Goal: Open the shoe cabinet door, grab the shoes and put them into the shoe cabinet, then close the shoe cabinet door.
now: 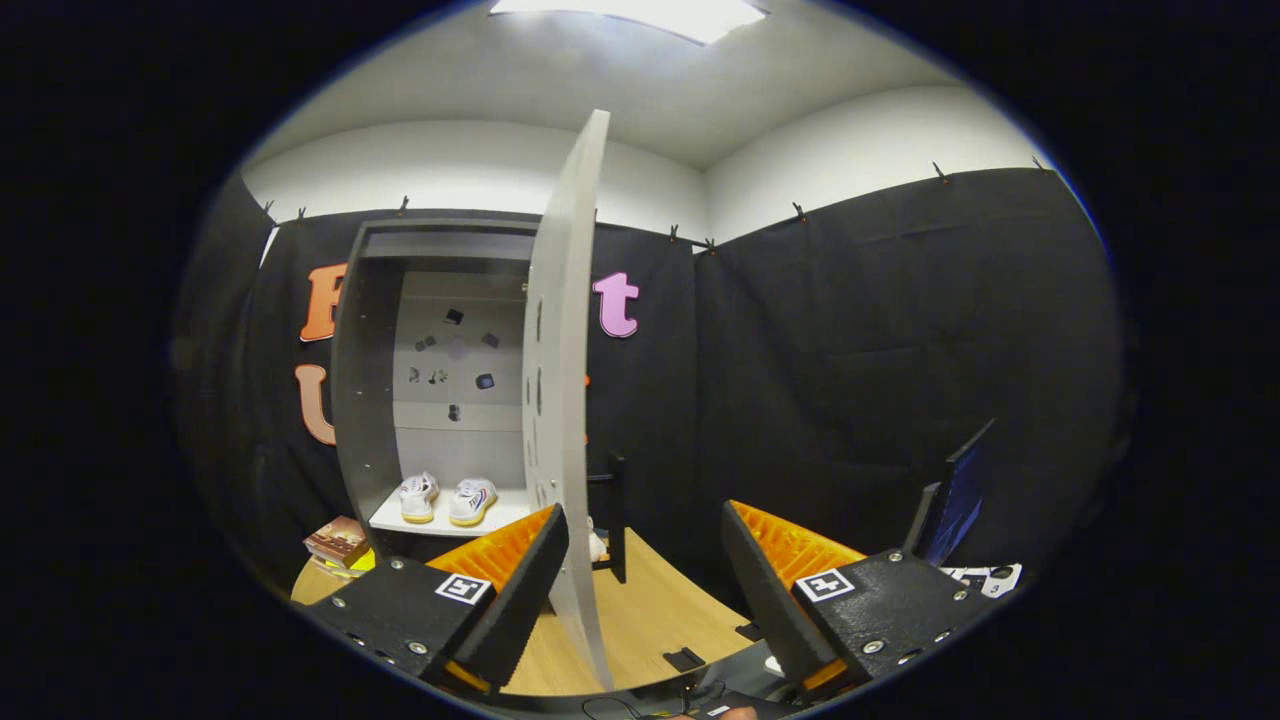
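The pair of white low-top shoes [446, 499] already sits on the grey cabinet's white shelf [385, 520], so I hold my gripper [635, 600] spread and empty beside the tall grey door [562, 400], ready to swing it closed.

door [560, 400] hides cabinet's [365, 380] right side | small wall bits unclear
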`<state>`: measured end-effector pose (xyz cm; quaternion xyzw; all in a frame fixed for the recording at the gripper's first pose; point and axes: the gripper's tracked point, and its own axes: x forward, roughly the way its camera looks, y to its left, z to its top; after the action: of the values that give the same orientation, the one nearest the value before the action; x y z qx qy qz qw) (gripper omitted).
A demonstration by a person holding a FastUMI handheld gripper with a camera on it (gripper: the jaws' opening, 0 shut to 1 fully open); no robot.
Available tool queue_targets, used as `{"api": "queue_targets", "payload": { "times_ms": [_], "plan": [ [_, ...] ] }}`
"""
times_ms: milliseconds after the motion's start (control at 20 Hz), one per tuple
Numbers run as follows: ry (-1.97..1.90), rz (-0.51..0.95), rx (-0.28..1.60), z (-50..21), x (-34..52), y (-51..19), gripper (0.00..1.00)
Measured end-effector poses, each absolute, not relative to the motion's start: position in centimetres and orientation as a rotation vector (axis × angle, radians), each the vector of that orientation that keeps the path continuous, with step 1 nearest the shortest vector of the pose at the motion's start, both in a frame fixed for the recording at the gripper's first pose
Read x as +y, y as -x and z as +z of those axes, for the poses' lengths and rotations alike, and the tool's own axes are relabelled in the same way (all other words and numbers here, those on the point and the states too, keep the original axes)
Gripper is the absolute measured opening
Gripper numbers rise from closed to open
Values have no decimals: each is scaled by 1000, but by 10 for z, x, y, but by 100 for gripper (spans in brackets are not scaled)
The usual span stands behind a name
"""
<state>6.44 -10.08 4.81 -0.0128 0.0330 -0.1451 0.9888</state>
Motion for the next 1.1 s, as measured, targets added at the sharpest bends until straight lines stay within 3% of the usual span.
{"api": "queue_targets", "payload": {
  "times_ms": [350, 1100],
  "plan": [
    [-44, -221, 121, 20, -103, -104, 93],
    [-1, -239, 85, 21, -27, -85, 90]
  ]
}}
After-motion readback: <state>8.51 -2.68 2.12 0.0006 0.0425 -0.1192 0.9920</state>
